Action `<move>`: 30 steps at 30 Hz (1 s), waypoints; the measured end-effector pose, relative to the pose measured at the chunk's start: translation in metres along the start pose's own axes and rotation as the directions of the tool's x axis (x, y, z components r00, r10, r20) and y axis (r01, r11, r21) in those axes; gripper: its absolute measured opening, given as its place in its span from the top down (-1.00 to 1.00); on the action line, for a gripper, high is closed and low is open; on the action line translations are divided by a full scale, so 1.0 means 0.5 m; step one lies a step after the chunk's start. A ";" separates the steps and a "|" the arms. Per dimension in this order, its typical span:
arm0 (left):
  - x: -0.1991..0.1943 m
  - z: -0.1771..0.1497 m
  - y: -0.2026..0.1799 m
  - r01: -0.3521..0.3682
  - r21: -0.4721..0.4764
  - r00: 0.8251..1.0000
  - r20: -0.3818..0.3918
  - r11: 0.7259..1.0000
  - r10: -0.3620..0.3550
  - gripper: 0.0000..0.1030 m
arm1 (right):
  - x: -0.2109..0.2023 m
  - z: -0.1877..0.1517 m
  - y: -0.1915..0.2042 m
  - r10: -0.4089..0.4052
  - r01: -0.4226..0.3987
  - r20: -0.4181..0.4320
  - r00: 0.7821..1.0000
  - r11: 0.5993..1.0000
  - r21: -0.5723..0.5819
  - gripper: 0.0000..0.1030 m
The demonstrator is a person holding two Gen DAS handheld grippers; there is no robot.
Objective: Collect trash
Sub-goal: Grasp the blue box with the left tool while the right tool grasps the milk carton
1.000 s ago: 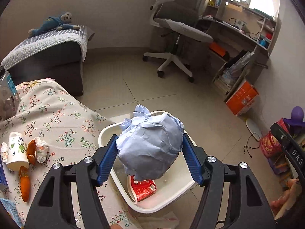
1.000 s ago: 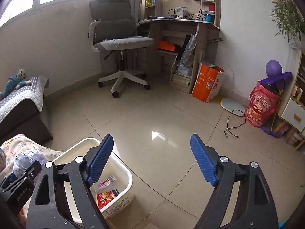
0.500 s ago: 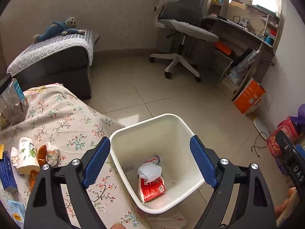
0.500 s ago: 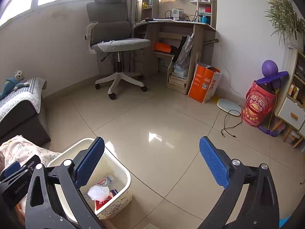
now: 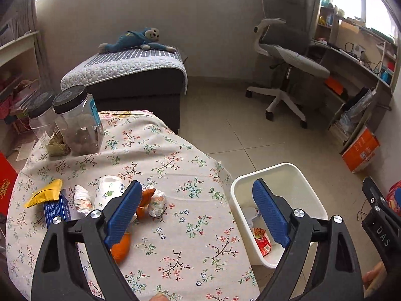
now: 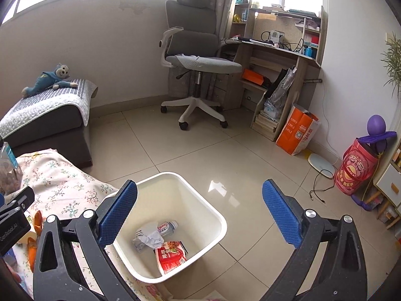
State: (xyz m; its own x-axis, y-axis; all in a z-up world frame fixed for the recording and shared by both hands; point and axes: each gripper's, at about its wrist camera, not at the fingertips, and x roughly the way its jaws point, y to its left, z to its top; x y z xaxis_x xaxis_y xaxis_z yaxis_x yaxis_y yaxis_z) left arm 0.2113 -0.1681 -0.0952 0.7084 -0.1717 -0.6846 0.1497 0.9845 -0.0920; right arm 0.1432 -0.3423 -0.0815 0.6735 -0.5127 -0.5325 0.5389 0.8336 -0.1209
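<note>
Trash on the table [image 5: 175, 175] is the story now: a paper cup [image 5: 109, 193] lying on its side, crumpled wrappers [image 5: 156, 202], orange peel [image 5: 121, 248], a yellow packet [image 5: 45, 193] and a blue box [image 5: 54, 209], all clustered on the floral cloth left of the white bin [image 5: 288, 173]. In the left wrist view the left gripper [image 5: 198, 215] hangs over the table edge beside the bin, tongs spread wide, nothing between them. The next pick looks like the wrapper-and-peel bunch under its left finger. Best to drop straight down, straddle one piece only, and close gently, because the crumpled wrappers look soft and the cup beside them looks likely to roll if nudged. The two jars [image 5: 77, 120] sit well beyond the cluster, away from the bin, so they pose no obstacle.

Against a second ago, this view has changed: then these tongs gripped a blue paper wad above the bin; half a second ago they were open, with a crumpled pale wad lying inside; now the camera has swung off the bin toward the table.

Over to the right wrist view: the right gripper [image 6: 200, 215] hovers over the bin [image 6: 213, 210], tongs wide and empty. Inside lie a crumpled wad [image 6: 149, 238], a small bottle [image 6: 166, 226] and a red packet [image 6: 170, 257]. Compared with earlier, this gripper has closed in on the bin and its spread is wider.
</note>
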 end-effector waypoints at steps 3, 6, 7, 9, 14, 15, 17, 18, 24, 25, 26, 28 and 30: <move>-0.014 -0.004 0.041 -0.028 -0.019 1.000 0.002 0.999 0.028 -0.69 | -0.014 -0.001 0.036 0.027 -0.027 0.003 1.000 0.999 -0.017 -0.86; -0.026 -0.008 0.078 -0.045 -0.043 0.999 0.002 0.998 0.045 -0.69 | -0.027 -0.008 0.079 0.051 -0.051 0.005 0.999 0.998 -0.048 -0.86; -0.030 -0.007 0.090 -0.053 -0.046 0.999 0.003 0.998 0.053 -0.69 | -0.031 -0.011 0.091 0.058 -0.058 0.005 0.998 0.997 -0.058 -0.86; -0.037 -0.007 0.111 -0.067 -0.054 0.998 0.004 0.996 0.067 -0.69 | -0.040 -0.015 0.115 0.072 -0.071 0.008 0.997 0.994 -0.079 -0.86; -0.054 -0.008 0.165 -0.100 -0.077 0.995 0.011 0.992 0.101 -0.69 | -0.063 -0.017 0.158 0.102 -0.099 0.025 0.994 0.990 -0.102 -0.86; -0.056 -0.009 0.174 -0.106 -0.082 0.994 0.011 0.991 0.107 -0.70 | -0.066 -0.016 0.167 0.108 -0.105 0.028 0.994 0.989 -0.102 -0.86; -0.060 -0.010 0.193 -0.116 -0.092 0.993 0.010 0.989 0.118 -0.70 | -0.073 -0.016 0.181 0.122 -0.118 0.030 0.992 0.987 -0.105 -0.86; -0.061 -0.011 0.202 -0.121 -0.097 0.993 0.007 0.988 0.122 -0.70 | -0.076 -0.017 0.189 0.127 -0.123 0.029 0.991 0.986 -0.108 -0.86; -0.058 -0.018 0.253 -0.151 -0.118 0.989 -0.018 0.981 0.150 -0.70 | -0.091 -0.028 0.237 0.153 -0.148 0.027 0.988 0.978 -0.144 -0.86; -0.058 -0.019 0.262 -0.155 -0.123 0.988 -0.023 0.980 0.153 -0.70 | -0.093 -0.029 0.245 0.157 -0.151 0.028 0.987 0.977 -0.149 -0.86; -0.057 -0.021 0.272 -0.159 -0.128 0.987 -0.026 0.979 0.157 -0.70 | -0.096 -0.032 0.254 0.162 -0.156 0.027 0.986 0.976 -0.154 -0.86; -0.056 -0.024 0.290 -0.173 -0.138 0.985 -0.034 0.975 0.170 -0.70 | -0.099 -0.034 0.269 0.171 -0.166 0.023 0.985 0.973 -0.159 -0.86; -0.055 -0.027 0.310 -0.179 -0.152 0.984 -0.049 0.972 0.174 -0.70 | -0.102 -0.039 0.285 0.182 -0.177 0.016 0.983 0.970 -0.167 -0.86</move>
State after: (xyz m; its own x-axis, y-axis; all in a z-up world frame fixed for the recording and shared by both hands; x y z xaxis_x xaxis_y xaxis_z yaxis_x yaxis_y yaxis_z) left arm 0.2058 -0.0101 -0.1006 0.6891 0.0042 -0.7246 -0.0867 0.9933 -0.0767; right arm 0.1760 -0.1935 -0.0879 0.7686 -0.3555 -0.5318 0.3193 0.9336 -0.1626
